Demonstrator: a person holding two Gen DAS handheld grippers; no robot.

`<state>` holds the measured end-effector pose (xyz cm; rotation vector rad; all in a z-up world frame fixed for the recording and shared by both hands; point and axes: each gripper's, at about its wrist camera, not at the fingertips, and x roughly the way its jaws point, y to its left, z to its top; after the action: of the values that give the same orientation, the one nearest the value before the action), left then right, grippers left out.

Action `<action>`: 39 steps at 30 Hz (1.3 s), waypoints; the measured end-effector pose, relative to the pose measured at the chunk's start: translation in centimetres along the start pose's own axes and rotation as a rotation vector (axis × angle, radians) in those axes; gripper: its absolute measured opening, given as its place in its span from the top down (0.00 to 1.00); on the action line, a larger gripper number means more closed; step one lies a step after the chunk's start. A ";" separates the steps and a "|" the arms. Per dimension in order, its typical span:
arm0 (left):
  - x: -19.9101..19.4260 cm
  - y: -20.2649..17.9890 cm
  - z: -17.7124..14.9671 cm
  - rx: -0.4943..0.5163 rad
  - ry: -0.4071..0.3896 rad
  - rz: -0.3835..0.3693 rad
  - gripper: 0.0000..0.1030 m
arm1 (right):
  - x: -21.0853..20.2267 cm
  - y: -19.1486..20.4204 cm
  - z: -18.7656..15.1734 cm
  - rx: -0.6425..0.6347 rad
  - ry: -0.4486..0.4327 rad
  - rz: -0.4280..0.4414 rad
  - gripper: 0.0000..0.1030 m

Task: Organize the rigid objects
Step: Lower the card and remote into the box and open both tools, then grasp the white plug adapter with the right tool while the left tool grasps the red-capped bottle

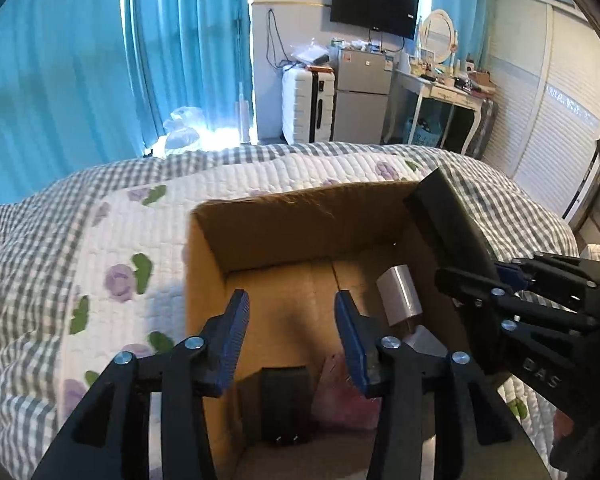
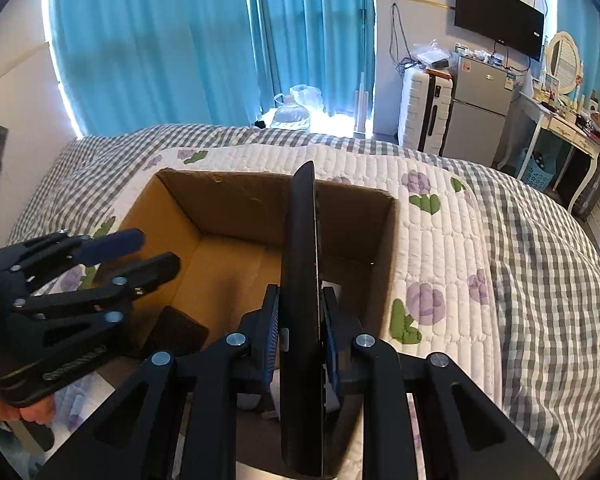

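An open cardboard box (image 1: 260, 220) (image 2: 172, 216) sits on the quilted bed. My right gripper (image 2: 302, 312) is shut on a flat black slab-like object (image 2: 302, 248), held on edge over the box's right side; it also shows in the left wrist view (image 1: 448, 220). My left gripper (image 1: 292, 320) is open and empty above the box's near left part; it shows from the side in the right wrist view (image 2: 140, 252). Inside the box lie a white charger plug (image 1: 400, 294), a black adapter (image 1: 284, 408) (image 2: 176, 332) and a pink item (image 1: 344, 396).
The bed's floral and checked quilt (image 2: 480, 260) surrounds the box. Blue curtains (image 1: 100, 60), a white suitcase (image 1: 306, 104), a small fridge (image 1: 362, 92), a wall TV (image 1: 374, 6) and a dressing table (image 1: 448, 88) stand beyond the bed.
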<state>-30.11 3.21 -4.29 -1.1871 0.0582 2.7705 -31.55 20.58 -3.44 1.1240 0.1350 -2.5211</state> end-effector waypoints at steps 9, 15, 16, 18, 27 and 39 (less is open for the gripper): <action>-2.2 2.5 -2.0 -0.005 -0.027 0.060 0.41 | 3.7 1.6 -0.4 0.022 0.061 0.001 0.81; -4.2 3.1 -3.4 -0.004 -0.049 0.073 0.36 | 1.9 1.7 -1.1 0.052 0.008 0.003 0.48; -5.0 3.1 -3.7 -0.004 -0.054 0.067 0.27 | 1.0 1.7 -1.2 0.051 -0.006 -0.012 0.45; -6.2 3.2 -4.0 -0.008 -0.065 0.061 0.17 | -0.8 1.8 -1.4 0.048 -0.027 -0.041 0.39; -10.9 2.9 -8.3 -0.036 -0.096 0.095 0.04 | -10.4 2.1 -6.2 0.020 -0.109 -0.194 0.15; -5.0 0.7 -16.0 -0.017 0.061 0.136 0.03 | -0.2 4.1 -15.9 0.033 0.200 -0.143 0.14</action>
<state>-15.24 0.64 -11.74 -1.3196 0.1267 2.8545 -18.77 20.58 -13.77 1.4258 0.2344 -2.5359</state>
